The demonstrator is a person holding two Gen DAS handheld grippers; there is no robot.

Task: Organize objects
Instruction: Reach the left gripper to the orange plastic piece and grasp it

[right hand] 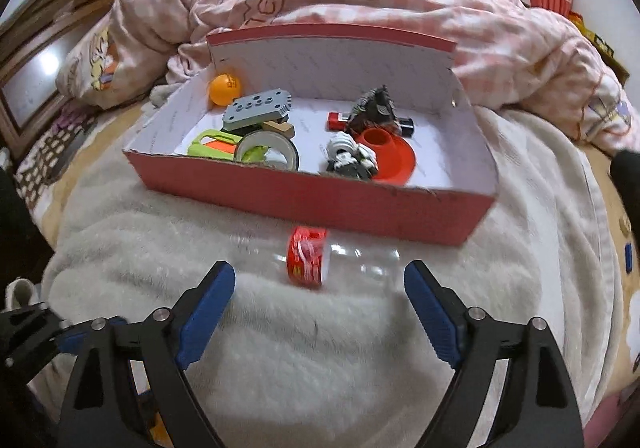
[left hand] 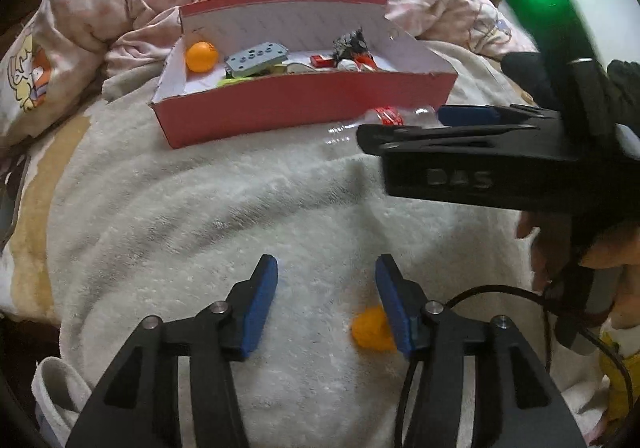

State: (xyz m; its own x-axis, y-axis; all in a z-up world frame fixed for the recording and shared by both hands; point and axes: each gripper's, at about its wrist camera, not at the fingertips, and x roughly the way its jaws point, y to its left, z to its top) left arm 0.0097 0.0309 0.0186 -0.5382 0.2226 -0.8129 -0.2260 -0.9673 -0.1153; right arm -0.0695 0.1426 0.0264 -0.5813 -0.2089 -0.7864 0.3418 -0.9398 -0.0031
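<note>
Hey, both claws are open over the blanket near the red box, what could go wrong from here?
1. The clear bottle lies on its side on soft blanket; the right claw might nudge it into rolling.
2. The orange ball sits right by a left claw pad and may get bumped away.
3. The box already looks crowded.

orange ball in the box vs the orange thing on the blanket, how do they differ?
The orange ball sits inside the red box, at its far left corner; the orange object lies outside on the white blanket, beside one fingertip of the left gripper. The ball shows whole and round; the object is partly hidden by that finger, its shape unclear. Both are orange and ungripped.
</note>
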